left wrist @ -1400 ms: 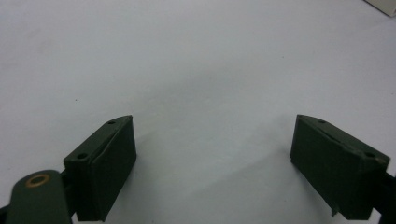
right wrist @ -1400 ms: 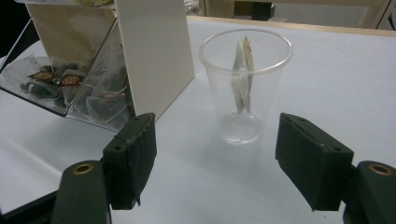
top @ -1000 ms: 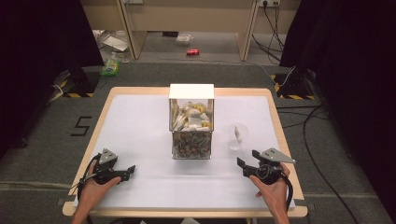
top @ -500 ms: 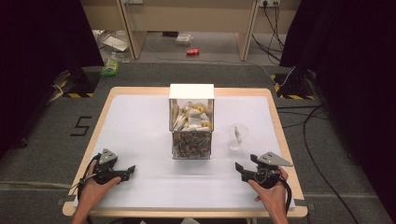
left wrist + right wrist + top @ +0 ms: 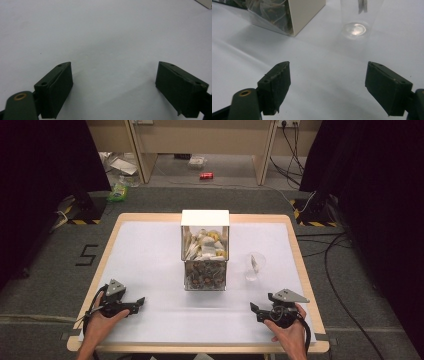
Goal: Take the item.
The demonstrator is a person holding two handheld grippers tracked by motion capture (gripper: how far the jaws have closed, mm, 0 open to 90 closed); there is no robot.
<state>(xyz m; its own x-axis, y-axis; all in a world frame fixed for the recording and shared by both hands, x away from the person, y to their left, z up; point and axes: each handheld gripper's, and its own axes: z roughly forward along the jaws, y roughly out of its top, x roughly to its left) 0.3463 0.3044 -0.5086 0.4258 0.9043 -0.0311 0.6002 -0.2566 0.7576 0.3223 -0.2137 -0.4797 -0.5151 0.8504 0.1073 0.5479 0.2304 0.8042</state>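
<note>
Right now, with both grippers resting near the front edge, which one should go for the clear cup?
Right. The right gripper sits nearer the clear cup, its jaws have just been opening with nothing between them, and the cup stands ahead in its own view. The left gripper would have to pass the box.

Clear plastic cup point(image 5: 254, 265): upright, small item inside, just right of the transparent box point(image 5: 205, 251) of packets, mid-bench.

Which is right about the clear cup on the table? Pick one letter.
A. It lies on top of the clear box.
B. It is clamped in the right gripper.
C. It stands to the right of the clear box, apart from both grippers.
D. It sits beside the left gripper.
C: in the high view the clear cup stands right of the clear box, with the right gripper nearer the person and apart from it, jaws open with nothing between them.
</note>
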